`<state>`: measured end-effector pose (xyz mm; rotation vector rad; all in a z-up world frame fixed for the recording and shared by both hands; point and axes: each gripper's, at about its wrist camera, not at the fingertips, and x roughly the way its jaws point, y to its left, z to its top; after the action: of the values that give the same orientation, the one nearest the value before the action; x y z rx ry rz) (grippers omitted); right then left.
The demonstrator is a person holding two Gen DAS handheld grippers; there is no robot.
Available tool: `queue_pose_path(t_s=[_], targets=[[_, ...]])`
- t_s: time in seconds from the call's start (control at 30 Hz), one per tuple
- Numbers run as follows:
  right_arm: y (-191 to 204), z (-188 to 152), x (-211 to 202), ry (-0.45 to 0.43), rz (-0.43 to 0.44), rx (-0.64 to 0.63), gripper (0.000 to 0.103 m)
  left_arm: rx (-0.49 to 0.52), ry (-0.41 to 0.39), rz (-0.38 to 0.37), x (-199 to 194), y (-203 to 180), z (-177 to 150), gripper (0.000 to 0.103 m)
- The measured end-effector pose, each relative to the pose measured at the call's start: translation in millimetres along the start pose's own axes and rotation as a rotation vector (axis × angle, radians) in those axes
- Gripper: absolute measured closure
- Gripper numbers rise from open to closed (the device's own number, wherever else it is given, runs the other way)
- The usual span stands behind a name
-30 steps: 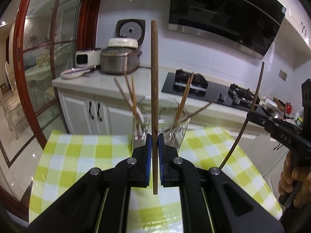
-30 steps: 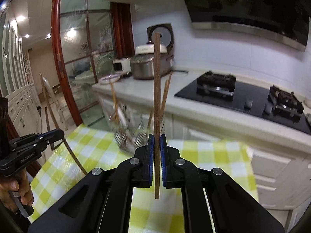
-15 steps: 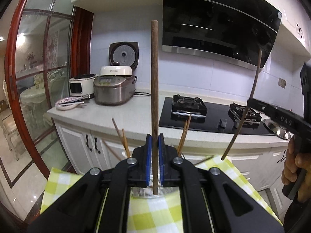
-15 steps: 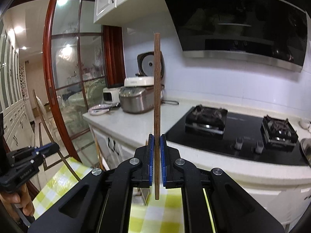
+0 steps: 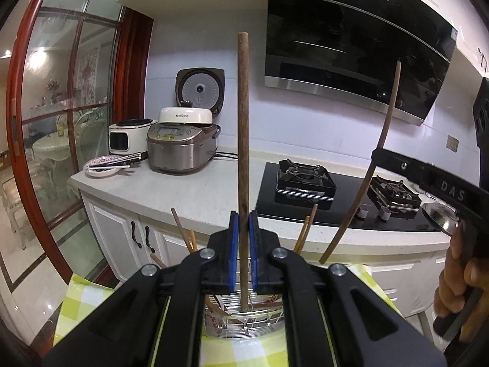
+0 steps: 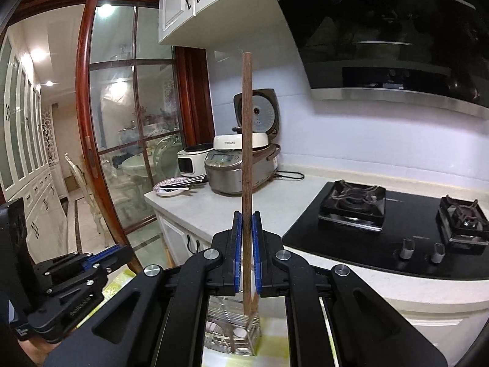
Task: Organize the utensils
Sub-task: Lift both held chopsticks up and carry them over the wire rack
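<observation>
Chopsticks, one per gripper, stand upright above a wire utensil basket. In the left wrist view, the left gripper (image 5: 243, 252) has its blue-padded jaws closed narrowly on a dark wooden chopstick (image 5: 243, 140), which runs straight toward 12 o'clock; its lower end hangs just above the wire basket (image 5: 244, 325). The basket sits on a table covered with a yellow-green checked cloth (image 5: 82, 302), and several lighter chopsticks (image 5: 183, 232) lean out of it at 11 and 1 o'clock. At 3 o'clock in the same view the right gripper (image 5: 377, 154) pinches a second chopstick (image 5: 371, 171), which appears bowed by the lens, and a hand (image 5: 458, 278) grips its handle.

In the right wrist view, the right gripper's jaws are closed on that second chopstick, held vertical, with its tip over the basket's compartment. The left gripper appears at 8 o'clock.

Behind both, a white kitchen counter (image 5: 189, 189) carries two rice cookers (image 5: 180, 146), a patterned plate (image 5: 102, 166) with utensils lying on it at 10 o'clock, and a black gas hob (image 6: 382, 223) at 2 o'clock, beneath a dark range hood (image 5: 351, 58). A red-framed glass door (image 6: 128, 128) stands at 9 o'clock.
</observation>
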<state>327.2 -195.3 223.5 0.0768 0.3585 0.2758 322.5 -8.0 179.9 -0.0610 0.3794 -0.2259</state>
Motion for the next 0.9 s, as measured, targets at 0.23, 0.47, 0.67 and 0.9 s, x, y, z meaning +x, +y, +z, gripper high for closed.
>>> queue_pose_path(t_s=[0.23, 0.47, 0.67, 0.9], targets=[[6.3, -17.8, 29.6, 0.051, 0.015, 0.016, 0.096, -0.023, 0.018, 0.011, 19.0, 7.2, -12.0, 0.096], [20.9, -33.9, 54.8, 0.084, 0.017, -0.008, 0.096, -0.042, 0.026, 0.016, 30.2, 15.8, -22.4, 0.096], [19.0, -54.3, 75.9, 0.124, 0.007, -0.003, 0.096, -0.059, 0.039, 0.014, 40.4, 18.7, -31.5, 0.096], [16.4, -70.9, 89.3, 0.168, -0.007, 0.003, 0.096, -0.09, 0.098, 0.007, 60.9, 22.4, -52.9, 0.096]])
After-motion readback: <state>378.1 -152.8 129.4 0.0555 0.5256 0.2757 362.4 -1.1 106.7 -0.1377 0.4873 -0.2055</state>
